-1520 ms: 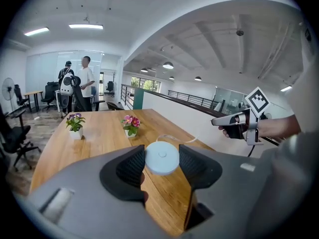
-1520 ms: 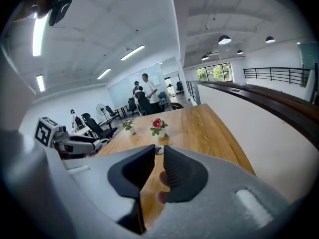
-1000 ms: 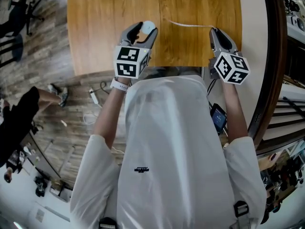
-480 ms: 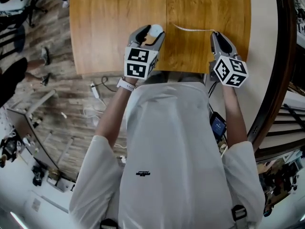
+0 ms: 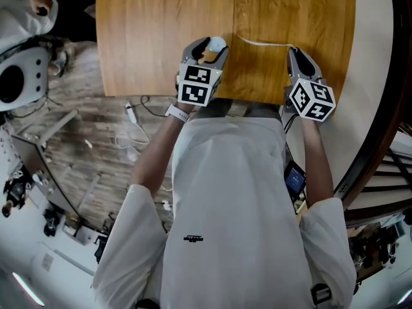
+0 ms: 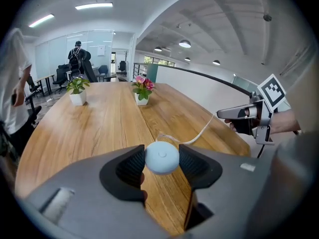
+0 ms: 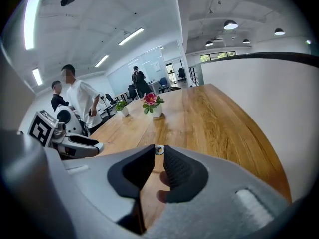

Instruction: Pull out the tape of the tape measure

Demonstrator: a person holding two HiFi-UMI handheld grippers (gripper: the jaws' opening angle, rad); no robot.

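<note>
Working over a long honey-coloured wooden table (image 5: 148, 37), close to its near edge. On the left, the left gripper (image 5: 209, 47), with jaws spread fairly wide and clamped on opposite sides of a small round pale-blue plastic tape measure case (image 6: 162, 158), seemingly held just clear of the wood. On the right, well apart from it, the right gripper (image 5: 297, 53), with jaws nearly together and pinching a tiny metal end tab (image 7: 158, 150) at their very tips. Between the two, a thin white flexible tape (image 5: 264, 42), already drawn out some way and sagging in a loose curve across the table.

Probably light to carry, yet smooth and rounded, so likely to slip or twist unless squeezed across the widest part. Limp along the tape itself, so useless for pushing. Best taken by the end tab and drawn straight and steadily away from the case. Some risk of snapping back if released.
</note>
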